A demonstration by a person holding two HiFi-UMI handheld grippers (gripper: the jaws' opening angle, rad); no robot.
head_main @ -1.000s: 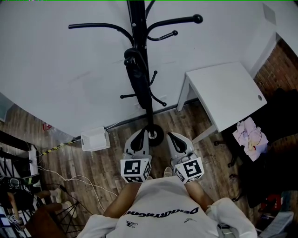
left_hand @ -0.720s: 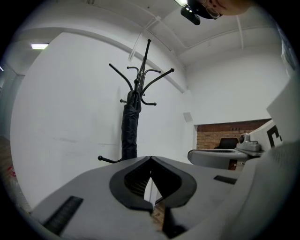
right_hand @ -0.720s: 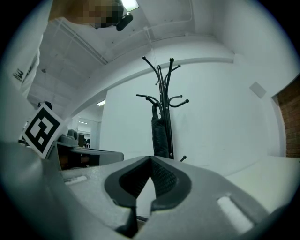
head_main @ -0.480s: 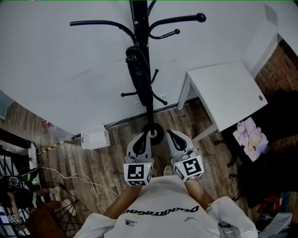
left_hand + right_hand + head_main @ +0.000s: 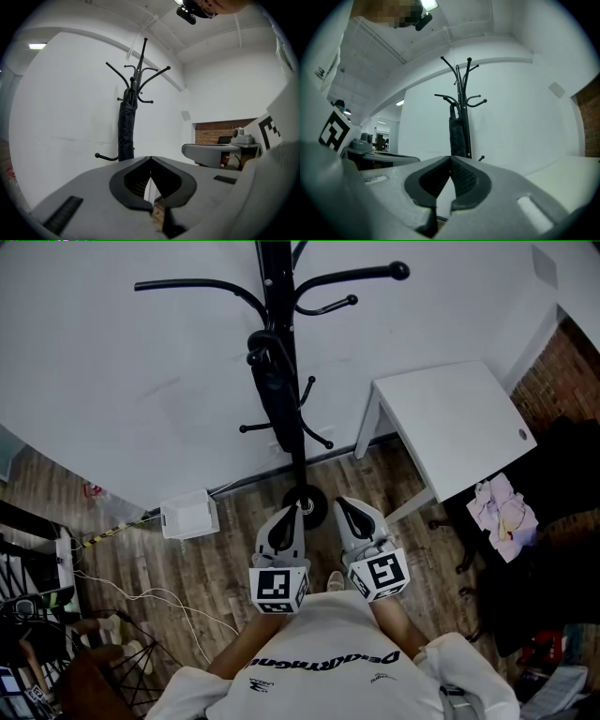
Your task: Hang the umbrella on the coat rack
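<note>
A black folded umbrella [image 5: 274, 395] hangs by its curved handle on the black coat rack [image 5: 279, 296], which stands against the white wall. The same umbrella [image 5: 125, 131] shows in the left gripper view and again as a dark roll [image 5: 457, 133] in the right gripper view, well ahead of both. My left gripper [image 5: 290, 510] and right gripper [image 5: 339, 506] sit side by side close to my body, near the rack's round base [image 5: 306, 507]. Both point level at the rack. Their jaws meet at the tips and hold nothing.
A white table [image 5: 450, 427] stands to the right of the rack. A small white box [image 5: 186, 517] and loose cables [image 5: 141, 601] lie on the wood floor at the left. Crumpled cloth [image 5: 502, 514] rests on dark furniture at the right.
</note>
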